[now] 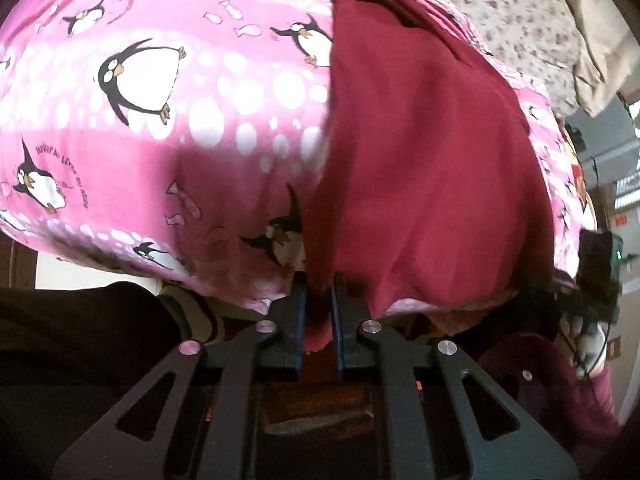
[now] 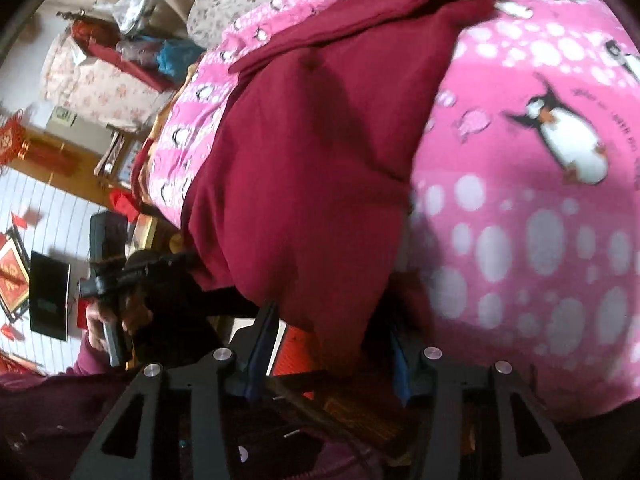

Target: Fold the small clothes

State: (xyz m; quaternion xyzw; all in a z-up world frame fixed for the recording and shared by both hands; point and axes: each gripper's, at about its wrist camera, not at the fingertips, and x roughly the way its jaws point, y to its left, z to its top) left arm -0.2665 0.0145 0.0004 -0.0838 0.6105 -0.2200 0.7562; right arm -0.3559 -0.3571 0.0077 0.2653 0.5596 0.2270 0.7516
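Observation:
A dark red garment (image 1: 420,152) lies on a pink penguin-print blanket (image 1: 160,80) and hangs over its near edge. My left gripper (image 1: 319,288) is shut on the garment's lower edge, with red cloth pinched between its blue-padded fingers. In the right wrist view the same garment (image 2: 312,184) drapes down between my right gripper's (image 2: 330,328) fingers, which stand wide apart around a hanging corner. The left gripper, held in a hand, also shows in the right wrist view (image 2: 116,280) at the left.
The pink blanket (image 2: 540,200) covers a bed. A floral sheet (image 1: 520,28) and a beige pillow (image 1: 600,40) lie at the far end. Cluttered shelves, red decorations and a tiled floor (image 2: 48,208) show at the left of the right wrist view.

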